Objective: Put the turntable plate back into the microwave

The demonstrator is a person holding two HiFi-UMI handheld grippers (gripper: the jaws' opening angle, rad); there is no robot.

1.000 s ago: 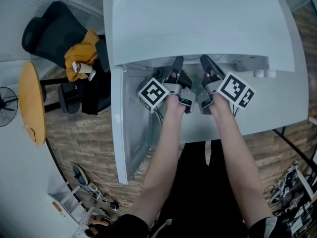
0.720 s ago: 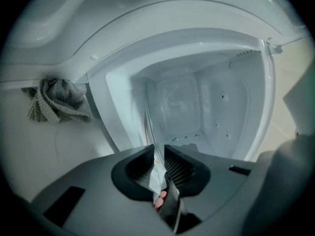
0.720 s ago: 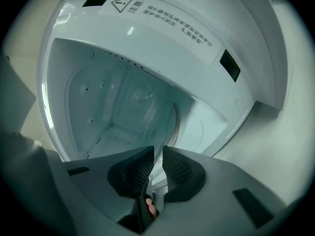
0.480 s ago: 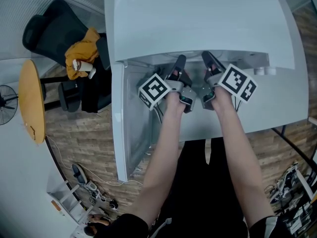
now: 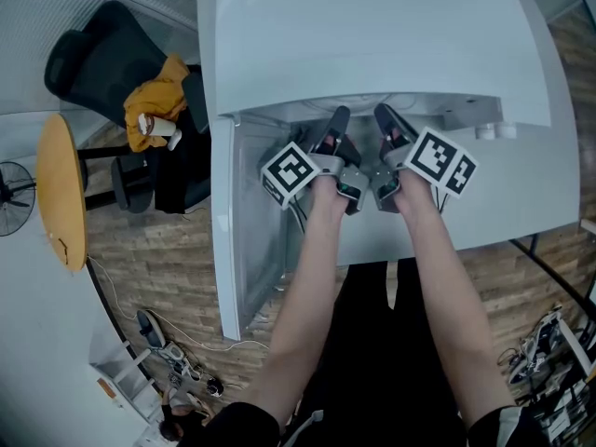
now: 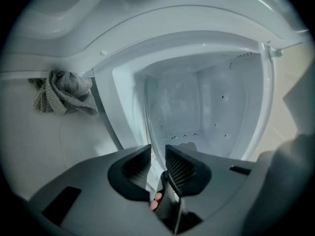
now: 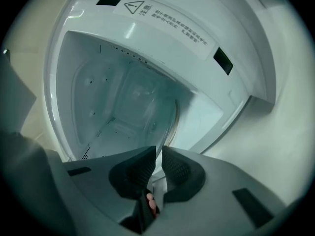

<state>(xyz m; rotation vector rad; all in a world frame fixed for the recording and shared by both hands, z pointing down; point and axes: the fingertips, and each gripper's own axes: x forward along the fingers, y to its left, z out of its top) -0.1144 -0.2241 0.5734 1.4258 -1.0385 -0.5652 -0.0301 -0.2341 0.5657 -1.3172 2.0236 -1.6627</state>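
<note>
The white microwave (image 5: 372, 35) stands with its door (image 5: 244, 240) swung open to the left. Both grippers reach into its cavity (image 6: 206, 102). The turntable plate is clear glass, and only its rim shows: a curved edge (image 6: 148, 114) in the left gripper view and another (image 7: 173, 118) in the right gripper view. My left gripper (image 6: 157, 149) (image 5: 337, 119) has that rim between its jaws, which are opening, with a gap left at the pads. My right gripper (image 7: 159, 150) (image 5: 384, 115) is closing, its pads narrow on the rim at the opposite side.
A crumpled grey cloth (image 6: 64, 92) lies on the counter left of the microwave. On the floor to the left are a dark chair with a yellow garment (image 5: 154, 105), a round wooden table (image 5: 58, 194) and a fan (image 5: 11, 194). Cables lie on the floor below.
Both hands stay at the mouth of the cavity. The right gripper's marker cube shifted slightly; nothing else moved visibly.
</note>
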